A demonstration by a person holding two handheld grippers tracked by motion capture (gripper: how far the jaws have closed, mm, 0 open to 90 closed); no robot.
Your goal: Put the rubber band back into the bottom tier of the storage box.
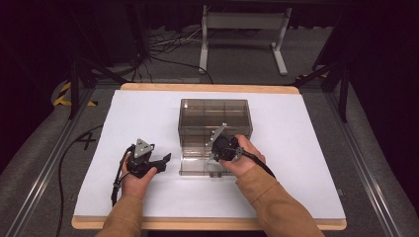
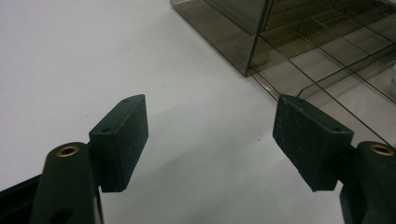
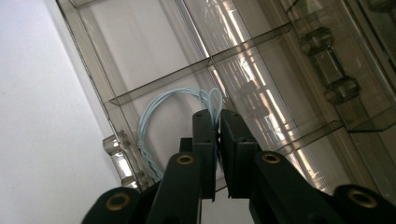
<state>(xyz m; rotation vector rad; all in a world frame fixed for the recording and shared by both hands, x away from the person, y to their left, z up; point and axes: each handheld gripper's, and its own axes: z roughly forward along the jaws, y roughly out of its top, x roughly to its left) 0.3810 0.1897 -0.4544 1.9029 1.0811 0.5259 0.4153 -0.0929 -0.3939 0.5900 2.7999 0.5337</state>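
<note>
pale blue cable (image 3: 159, 112) coiled, pinched by right fingers (image 3: 205, 135); left fingers (image 2: 121, 140) wide.

Glossy smoked clear-plastic drawer box (image 1: 215, 116), matt white table cover (image 1: 138, 113), wood-edged tabletop (image 1: 207, 88), matt black claw pads (image 2: 122, 140)

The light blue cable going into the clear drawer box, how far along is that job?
Done: the bottom drawer of the smoked clear drawer box is pulled out. In hand: the right hand-held gripper is shut on the coiled light blue cable, holding it over a drawer compartment. Left: releasing the cable and, probably, closing the drawer. The left hand-held gripper is open over the white table, idle.
</note>
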